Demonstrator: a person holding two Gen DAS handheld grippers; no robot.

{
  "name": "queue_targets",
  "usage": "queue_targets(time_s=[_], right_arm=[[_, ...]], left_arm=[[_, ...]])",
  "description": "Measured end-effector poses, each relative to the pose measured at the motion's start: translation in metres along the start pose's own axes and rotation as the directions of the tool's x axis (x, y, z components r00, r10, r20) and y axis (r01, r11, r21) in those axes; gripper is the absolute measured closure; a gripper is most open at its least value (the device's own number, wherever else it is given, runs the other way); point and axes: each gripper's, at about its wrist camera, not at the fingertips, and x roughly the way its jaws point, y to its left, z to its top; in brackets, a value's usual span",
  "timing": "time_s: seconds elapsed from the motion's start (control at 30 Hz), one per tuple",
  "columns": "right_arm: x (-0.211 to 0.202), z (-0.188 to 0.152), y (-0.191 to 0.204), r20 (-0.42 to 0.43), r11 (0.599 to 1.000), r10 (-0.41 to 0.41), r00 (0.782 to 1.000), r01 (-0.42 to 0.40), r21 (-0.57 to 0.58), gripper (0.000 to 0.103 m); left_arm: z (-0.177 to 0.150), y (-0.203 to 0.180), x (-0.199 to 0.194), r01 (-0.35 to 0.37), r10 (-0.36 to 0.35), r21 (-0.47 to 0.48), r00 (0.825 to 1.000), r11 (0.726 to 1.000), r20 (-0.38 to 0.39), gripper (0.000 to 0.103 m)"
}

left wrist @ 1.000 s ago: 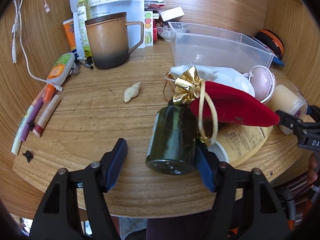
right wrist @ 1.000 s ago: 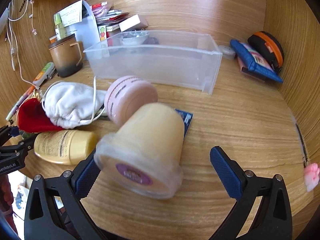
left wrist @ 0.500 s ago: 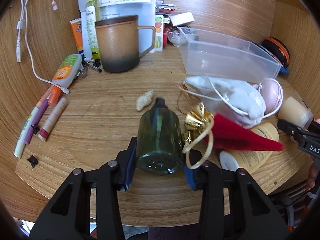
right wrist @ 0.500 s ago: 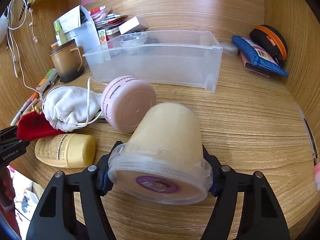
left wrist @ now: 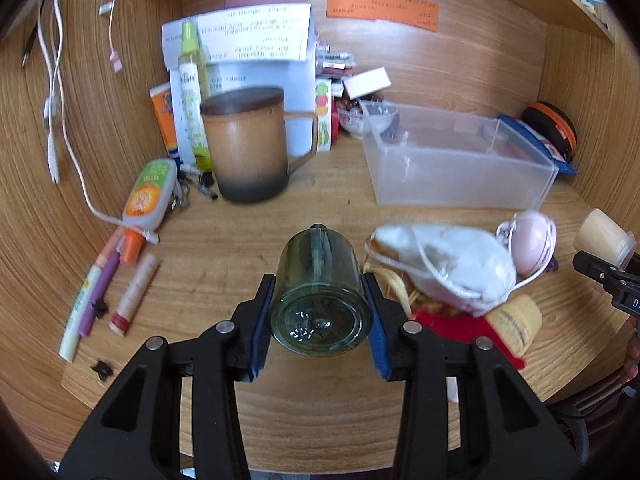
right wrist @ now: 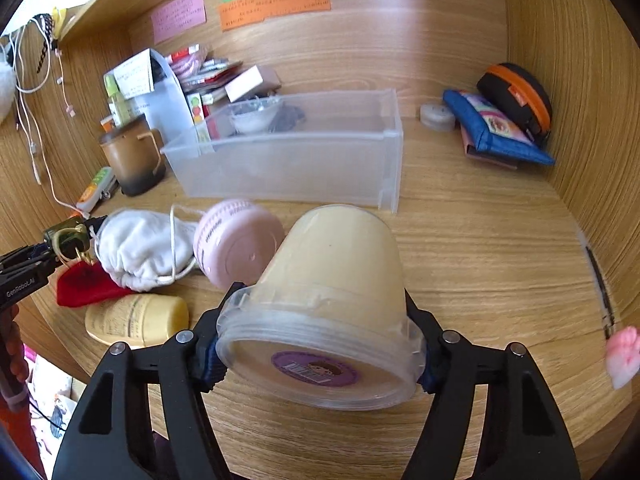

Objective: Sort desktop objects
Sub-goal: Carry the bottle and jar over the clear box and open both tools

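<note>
My left gripper (left wrist: 320, 316) is shut on a dark green glass bottle (left wrist: 318, 280), held above the desk with its base toward the camera. My right gripper (right wrist: 316, 344) is shut on a cream plastic cup (right wrist: 332, 280) with a clear lid, lifted off the desk; it also shows in the left wrist view (left wrist: 602, 236). A clear plastic bin (right wrist: 288, 156) stands at the back middle. A white drawstring pouch (right wrist: 140, 248), a pink round jar (right wrist: 236, 240), a red pouch (right wrist: 84, 284) and a yellow bottle (right wrist: 136, 316) lie at the left.
A brown mug (left wrist: 246, 144), tubes and pens (left wrist: 100, 288), cables and papers crowd the back left. A blue pouch (right wrist: 496, 128) and black-orange case (right wrist: 516, 96) sit at the back right. Wooden walls enclose the desk on three sides.
My left gripper closed on the green bottle and lifted it clear of the red pouch. My right gripper closed on the cream cup and raised it.
</note>
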Motion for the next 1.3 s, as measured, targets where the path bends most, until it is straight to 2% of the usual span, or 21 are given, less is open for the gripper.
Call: queue_targets(time_s=[0.17,0.47,0.63,0.8,1.03,1.3], right_arm=[[-0.010,0.011,-0.005,0.031,1.000,0.005,1.000,-0.005,-0.007,0.036],[-0.018,0.040,-0.006,0.073,0.998,0.034,0.997,-0.030,-0.051,0.036],[-0.013,0.061,-0.012,0.060,0.996,0.074,0.995,-0.071,-0.053,0.036],[-0.012,0.083,-0.015,0.068,0.994,0.071,0.995,-0.066,-0.083,0.036],[-0.004,0.116,-0.017,0.070,0.991,0.072,0.995,-0.063,-0.121,0.036],[0.027,0.146,-0.011,0.040,0.984,0.087,0.995,-0.079,-0.160,0.036]], left_arm=[[0.020,-0.006,-0.011,0.011,-0.012,0.025,0.999,1.000,0.050,0.062],[0.057,-0.027,-0.010,0.056,-0.062,0.070,0.995,0.996,0.080,0.062],[0.081,-0.041,-0.004,0.105,-0.113,0.096,0.990,0.990,0.085,0.062],[0.104,-0.055,0.000,0.149,-0.160,0.124,0.983,0.981,0.091,0.062],[0.135,-0.076,0.015,0.168,-0.186,0.180,0.979,0.969,0.086,0.062],[0.163,-0.094,0.044,0.206,-0.220,0.202,0.974,0.957,0.046,0.062]])
